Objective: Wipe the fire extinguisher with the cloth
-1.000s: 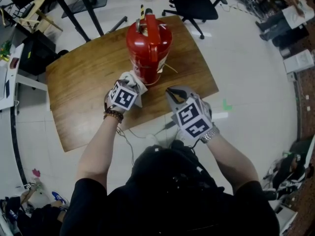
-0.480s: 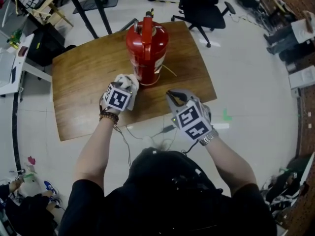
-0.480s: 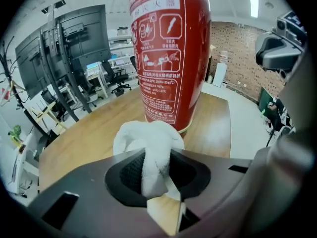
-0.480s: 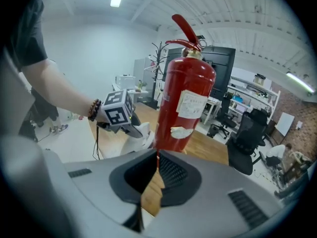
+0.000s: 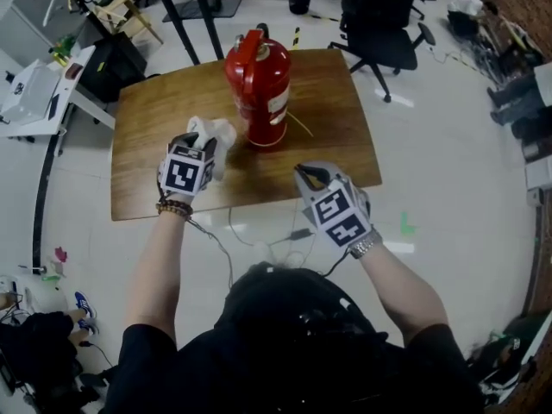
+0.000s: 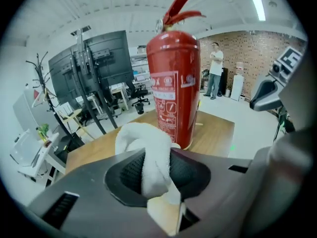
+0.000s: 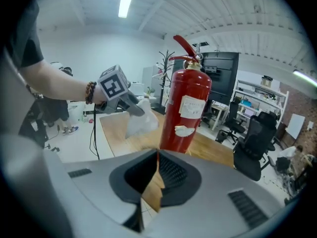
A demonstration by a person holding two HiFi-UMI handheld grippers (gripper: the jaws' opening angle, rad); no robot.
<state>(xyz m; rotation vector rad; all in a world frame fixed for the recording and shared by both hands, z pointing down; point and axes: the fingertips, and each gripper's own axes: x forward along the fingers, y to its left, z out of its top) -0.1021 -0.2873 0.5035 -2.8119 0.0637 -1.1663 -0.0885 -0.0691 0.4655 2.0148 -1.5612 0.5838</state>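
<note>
My left gripper [image 5: 205, 149] has come up and away to the left over the last second. Back then its cloth sat against the low front of the fire extinguisher. Now the cloth [image 5: 216, 133] hangs in the air just beside the red cylinder, and I cannot tell whether it touches. The jaws are clamped on the cloth, a white wad bulging out between the pads. The fire extinguisher [image 5: 259, 80] stands upright toward the far side of the wooden table [image 5: 151, 136]. My right gripper [image 5: 308, 176] is closed on nothing and hovers over the near table edge. I judge the low stroke finished, with the upper body and far side left to wipe.
</note>
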